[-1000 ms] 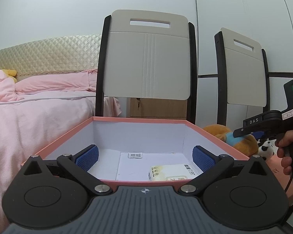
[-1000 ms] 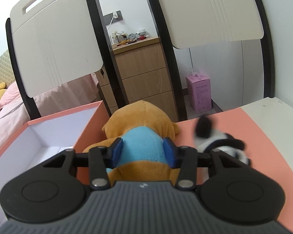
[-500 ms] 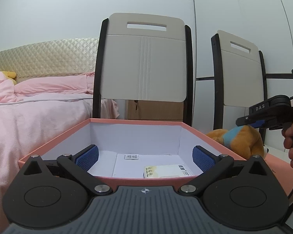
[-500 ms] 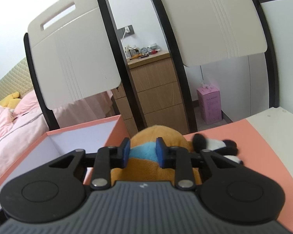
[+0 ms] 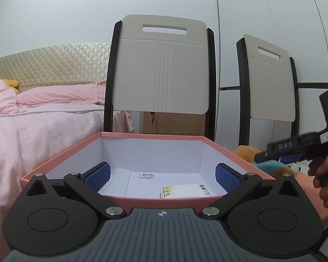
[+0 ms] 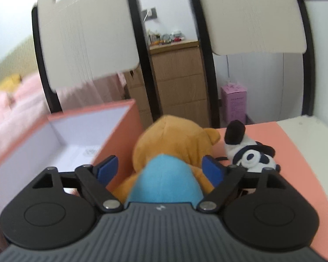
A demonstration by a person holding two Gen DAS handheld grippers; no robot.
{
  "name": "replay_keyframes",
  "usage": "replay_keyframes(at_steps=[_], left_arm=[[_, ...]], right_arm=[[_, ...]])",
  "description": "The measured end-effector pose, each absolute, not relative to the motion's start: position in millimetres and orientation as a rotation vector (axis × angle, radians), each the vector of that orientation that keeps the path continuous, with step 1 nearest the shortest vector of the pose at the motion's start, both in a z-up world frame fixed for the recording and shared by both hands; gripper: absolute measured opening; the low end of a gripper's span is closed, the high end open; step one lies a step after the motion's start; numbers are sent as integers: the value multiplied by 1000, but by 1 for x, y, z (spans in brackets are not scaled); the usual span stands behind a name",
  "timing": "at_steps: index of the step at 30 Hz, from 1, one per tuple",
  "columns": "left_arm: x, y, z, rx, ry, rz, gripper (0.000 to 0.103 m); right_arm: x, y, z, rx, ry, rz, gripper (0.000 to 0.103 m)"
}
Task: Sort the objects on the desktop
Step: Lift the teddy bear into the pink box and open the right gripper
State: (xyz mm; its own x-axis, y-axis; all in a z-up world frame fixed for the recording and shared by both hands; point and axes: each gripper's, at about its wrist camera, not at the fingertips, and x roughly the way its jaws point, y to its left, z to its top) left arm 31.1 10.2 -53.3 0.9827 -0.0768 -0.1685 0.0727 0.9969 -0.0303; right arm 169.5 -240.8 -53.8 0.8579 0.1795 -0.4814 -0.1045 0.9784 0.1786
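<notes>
A pink box point(image 5: 142, 137) with a white inside stands open in front of my left gripper point(image 5: 161, 174), which is open and empty at its near rim. A small yellow-white packet point(image 5: 185, 191) lies on the box floor. In the right wrist view the box point(image 6: 118, 131) is at the left. My right gripper point(image 6: 161, 169) is open, its pads on either side of an orange plush bear in a blue shirt point(image 6: 172, 144). The bear point(image 5: 247, 152) shows beside the box. A black-and-white panda plush point(image 6: 249, 155) lies just right of the bear on the pink lid point(image 6: 295, 152).
Two chairs point(image 5: 161, 72) with beige backs stand behind the table. A bed with pink bedding point(image 5: 32, 118) is at the left. A wooden drawer unit point(image 6: 179, 83) and a pink carton point(image 6: 234, 104) stand behind. The white table surface point(image 6: 312, 126) shows at the far right.
My right gripper has opened from a narrow grip on the bear to a wide stance around it, and the view has shifted. The left gripper has barely moved.
</notes>
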Motion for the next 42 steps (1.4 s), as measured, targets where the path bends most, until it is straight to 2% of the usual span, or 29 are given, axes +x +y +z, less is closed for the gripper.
replay_keyframes(at_steps=[5, 6, 7, 8, 11, 18, 25, 34, 42], left_arm=[[32, 9, -54, -21, 172, -79, 103], [32, 9, -54, -20, 173, -79, 103], [32, 9, -54, -19, 174, -78, 103], [32, 9, -54, -19, 173, -77, 103], [31, 11, -51, -21, 167, -74, 103], [29, 15, -47, -13, 146, -60, 103], [30, 30, -40, -21, 137, -21, 103], [32, 68, -32, -103, 109, 77, 103], [39, 79, -38, -116, 145, 102, 103]], right_arm=[[179, -236, -73, 116, 607, 97, 82], [180, -236, -75, 129, 615, 108, 78], [179, -235, -75, 125, 617, 113, 67], [178, -234, -74, 119, 618, 118, 62], [168, -229, -60, 89, 569, 125, 56], [150, -231, -7, 128, 400, 141, 56], [199, -163, 28, 104, 488, 300, 57], [276, -27, -17, -35, 705, 471, 57], [302, 17, -75, -38, 846, 522, 60]])
